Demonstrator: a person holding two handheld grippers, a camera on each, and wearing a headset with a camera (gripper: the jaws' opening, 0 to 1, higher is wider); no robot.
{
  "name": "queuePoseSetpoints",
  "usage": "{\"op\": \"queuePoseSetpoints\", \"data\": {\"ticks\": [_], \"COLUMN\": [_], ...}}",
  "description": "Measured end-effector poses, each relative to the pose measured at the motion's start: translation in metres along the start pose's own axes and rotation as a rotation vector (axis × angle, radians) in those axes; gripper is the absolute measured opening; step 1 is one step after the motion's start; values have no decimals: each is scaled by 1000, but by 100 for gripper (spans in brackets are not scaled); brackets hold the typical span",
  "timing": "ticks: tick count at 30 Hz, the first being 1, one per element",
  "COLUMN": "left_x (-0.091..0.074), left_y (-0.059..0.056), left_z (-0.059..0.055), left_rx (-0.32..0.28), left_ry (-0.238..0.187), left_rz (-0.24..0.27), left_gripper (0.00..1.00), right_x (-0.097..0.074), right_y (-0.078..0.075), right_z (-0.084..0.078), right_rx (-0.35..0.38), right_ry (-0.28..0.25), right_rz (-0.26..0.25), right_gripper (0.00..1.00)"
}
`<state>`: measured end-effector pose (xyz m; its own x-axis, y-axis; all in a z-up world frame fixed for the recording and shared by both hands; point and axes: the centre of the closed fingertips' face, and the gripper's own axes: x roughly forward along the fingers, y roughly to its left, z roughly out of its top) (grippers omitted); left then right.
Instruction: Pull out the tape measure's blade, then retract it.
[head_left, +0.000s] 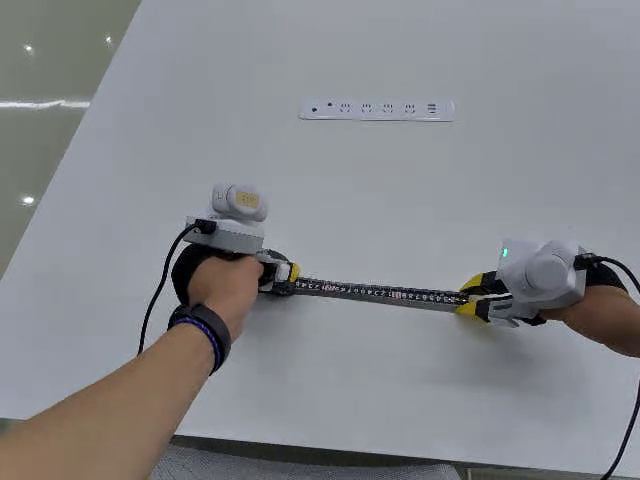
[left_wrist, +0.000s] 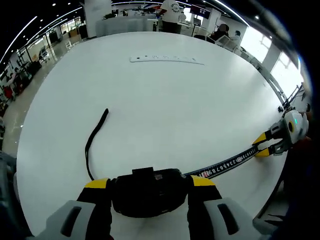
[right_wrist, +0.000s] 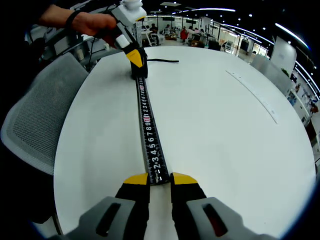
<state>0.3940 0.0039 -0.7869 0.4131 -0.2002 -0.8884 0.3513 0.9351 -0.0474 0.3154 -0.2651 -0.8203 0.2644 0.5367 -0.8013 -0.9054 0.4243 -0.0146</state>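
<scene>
The left claw (left_wrist: 150, 183) clamps the case (left_wrist: 147, 200) on the counter (head_left: 420, 200); the blade (head_left: 380, 293) stretches flat to the right claw (right_wrist: 160, 179), pinching its tip. A slipped pinch could let the spring whip the blade back and kink it.

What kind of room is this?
Probably a big open office: a large white table with a power strip on it, a grey mesh chair, and desks with people far behind.
</scene>
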Motion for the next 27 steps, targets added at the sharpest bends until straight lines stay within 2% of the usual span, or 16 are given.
{"op": "queuePoseSetpoints", "data": {"ticks": [27], "left_x": [0], "left_y": [4], "left_z": [2], "left_rx": [17], "left_ry": [2], "left_rz": [7], "left_gripper": [57], "right_x": [7], "right_y": [4], "right_z": [18], "right_rx": [-26], "right_ry": [-10], "right_rz": [0], "right_gripper": [15]}}
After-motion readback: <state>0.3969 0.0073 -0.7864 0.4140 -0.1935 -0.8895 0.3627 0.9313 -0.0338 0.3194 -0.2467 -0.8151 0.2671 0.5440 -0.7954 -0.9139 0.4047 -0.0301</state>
